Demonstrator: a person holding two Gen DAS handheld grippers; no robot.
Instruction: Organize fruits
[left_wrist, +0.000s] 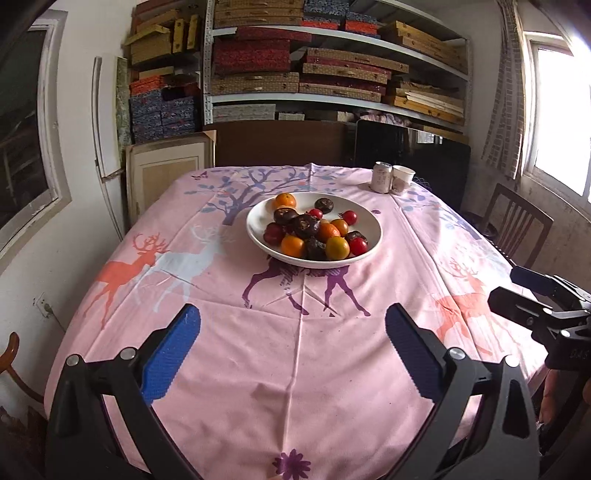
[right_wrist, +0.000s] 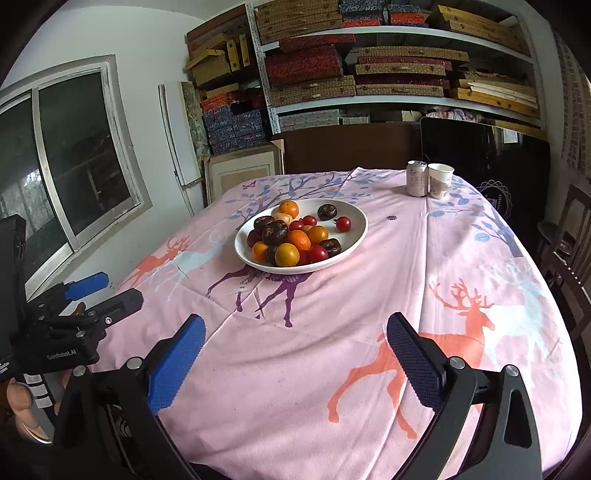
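A white bowl stands in the middle of the pink deer-print table. It holds several mixed fruits: oranges, small red fruits and dark brown ones. My left gripper hovers over the near part of the cloth, open, with nothing between its blue pads. My right gripper is likewise open and empty, well short of the bowl. Each gripper shows at the edge of the other's view: the right gripper and the left gripper.
A drink can and a paper cup stand together at the table's far right. Shelves of stacked boxes fill the back wall. A wooden chair stands right of the table. A hand grips the left handle.
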